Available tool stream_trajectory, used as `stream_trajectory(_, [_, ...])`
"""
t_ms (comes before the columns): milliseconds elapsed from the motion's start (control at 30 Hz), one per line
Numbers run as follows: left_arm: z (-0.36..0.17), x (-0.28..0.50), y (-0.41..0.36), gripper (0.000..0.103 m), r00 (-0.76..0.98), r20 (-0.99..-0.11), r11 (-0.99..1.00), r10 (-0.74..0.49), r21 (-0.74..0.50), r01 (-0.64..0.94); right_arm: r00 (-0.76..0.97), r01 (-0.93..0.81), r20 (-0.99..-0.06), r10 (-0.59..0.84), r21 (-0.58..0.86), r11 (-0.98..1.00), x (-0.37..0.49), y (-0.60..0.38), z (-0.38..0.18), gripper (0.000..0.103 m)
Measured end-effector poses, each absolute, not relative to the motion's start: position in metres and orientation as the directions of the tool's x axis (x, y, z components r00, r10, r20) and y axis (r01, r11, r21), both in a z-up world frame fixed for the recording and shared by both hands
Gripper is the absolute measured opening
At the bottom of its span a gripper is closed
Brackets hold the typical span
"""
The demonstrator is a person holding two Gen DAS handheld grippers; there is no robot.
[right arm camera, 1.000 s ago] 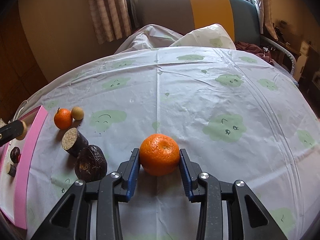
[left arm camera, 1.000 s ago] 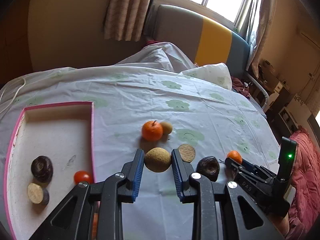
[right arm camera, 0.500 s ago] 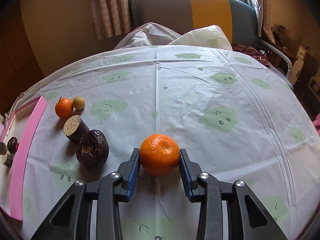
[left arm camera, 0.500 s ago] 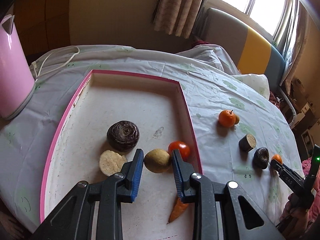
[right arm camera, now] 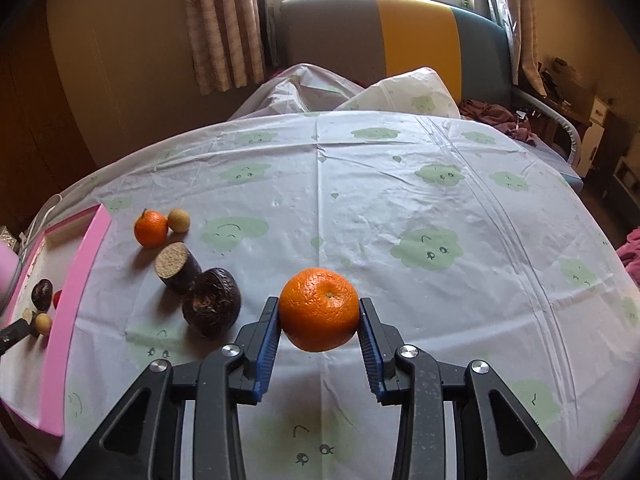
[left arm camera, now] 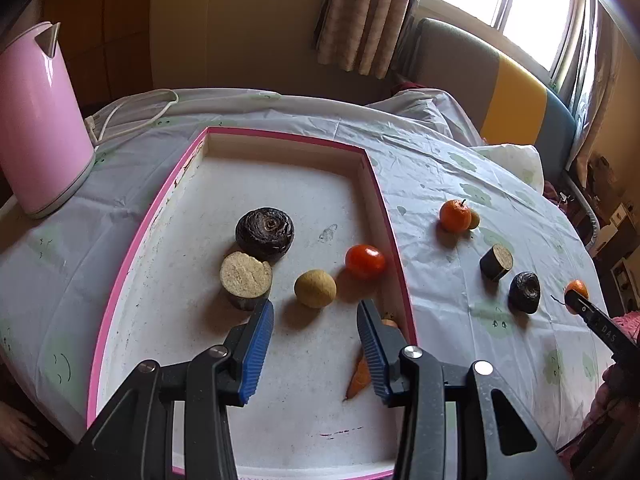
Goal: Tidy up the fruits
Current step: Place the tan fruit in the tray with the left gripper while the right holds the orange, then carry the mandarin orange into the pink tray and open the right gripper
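My left gripper [left arm camera: 315, 314] is open above the pink-rimmed tray [left arm camera: 384, 216]. A tan round fruit [left arm camera: 315, 288] lies free on the tray floor just ahead of the fingertips. Near it in the tray lie a red tomato [left arm camera: 365, 261], a dark round fruit [left arm camera: 265, 233], a cut dark piece with a pale face [left arm camera: 245, 280] and a carrot [left arm camera: 362, 368]. My right gripper [right arm camera: 319, 312] is shut on a large orange [right arm camera: 318, 309], held just above the tablecloth. The tray's pink wall [right arm camera: 74, 284] shows at left in the right wrist view.
On the cloth right of the tray lie a small orange [right arm camera: 151, 228], a small tan fruit [right arm camera: 178, 220], a cut dark piece [right arm camera: 176, 261] and a dark round fruit [right arm camera: 212, 302]. A pink kettle [left arm camera: 38, 120] with a white cord [left arm camera: 132, 110] stands left of the tray.
My left gripper carried the tan fruit from the cloth over the tray, then opened; the fruit now lies on the tray floor. My right gripper still holds the orange.
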State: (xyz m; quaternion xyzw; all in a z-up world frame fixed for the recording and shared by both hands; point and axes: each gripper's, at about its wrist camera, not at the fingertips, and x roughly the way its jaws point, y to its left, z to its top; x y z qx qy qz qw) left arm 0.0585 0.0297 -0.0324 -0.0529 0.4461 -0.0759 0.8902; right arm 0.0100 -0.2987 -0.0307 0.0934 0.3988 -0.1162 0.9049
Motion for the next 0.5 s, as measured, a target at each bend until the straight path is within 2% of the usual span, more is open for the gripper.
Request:
stream_trajectory(233, [-0.034, 0.05, 0.04, 0.044, 0.59, -0.788, 0.983, -0.178, -0.165, 0.078, 0.68, 0.085, -0.73, 0.072, 0.175, 0.981, 0.02, -0.248, -0.015, 0.038])
stream_trajectory(500, [-0.037, 0.047, 0.056, 0.044, 0.586, -0.792, 0.983, -0.173, -0.177, 0.051, 0.606, -0.124, -0.746, 0.277, 0.255, 0.959, 0.046, -0.166, -0.019, 0.038])
